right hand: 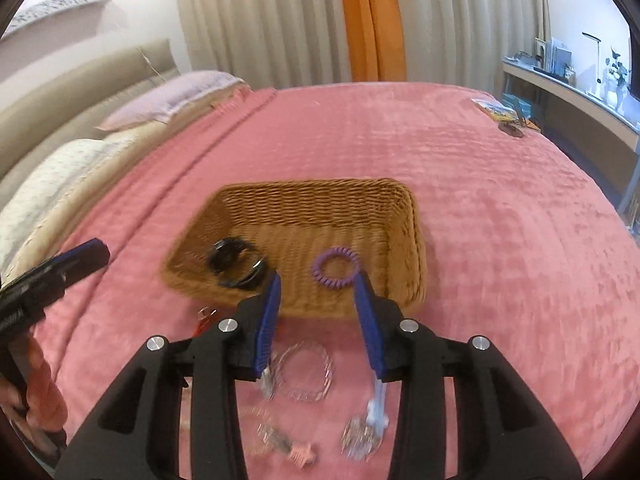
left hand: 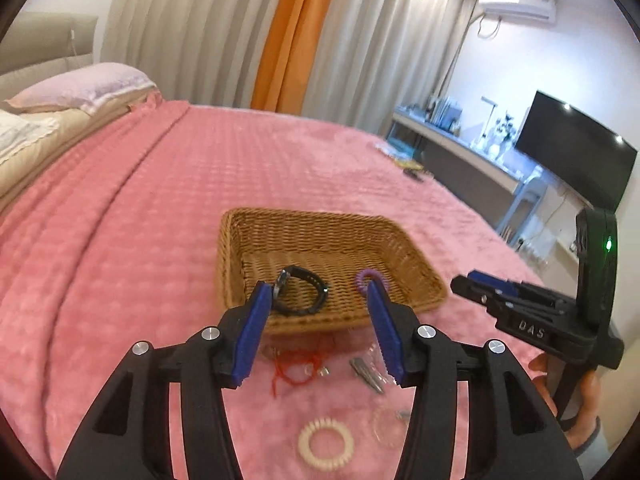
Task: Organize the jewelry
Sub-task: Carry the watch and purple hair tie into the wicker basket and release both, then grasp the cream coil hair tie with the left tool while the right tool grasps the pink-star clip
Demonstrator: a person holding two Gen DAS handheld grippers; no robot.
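Both the left gripper (left hand: 318, 292) and right gripper (right hand: 318, 280) hold their fingers apart, empty. At frame centre, the wicker basket (right hand: 304, 196) contains a black bracelet (right hand: 236, 262) and purple coil band (right hand: 336, 266). Remaining jewelry lies on the pink bed (right hand: 500, 240) below.

a bed (left hand: 200, 184) fills the foreground, covered by a pink textured blanket (right hand: 480, 200). at its head stand a beige padded headboard (right hand: 80, 92), a pale lilac pillow (left hand: 84, 86) and cream pillows (right hand: 52, 184). behind the bed, grey-beige curtains (left hand: 192, 28) hang full height, with an orange curtain panel (left hand: 288, 36) between them. the walls are white. a wall-mounted air conditioner (left hand: 518, 4) sits high on the right wall. below it, a long sideboard (left hand: 460, 148) carries small objects, and a dark television screen (left hand: 576, 148) hangs above. lighting is soft and even.
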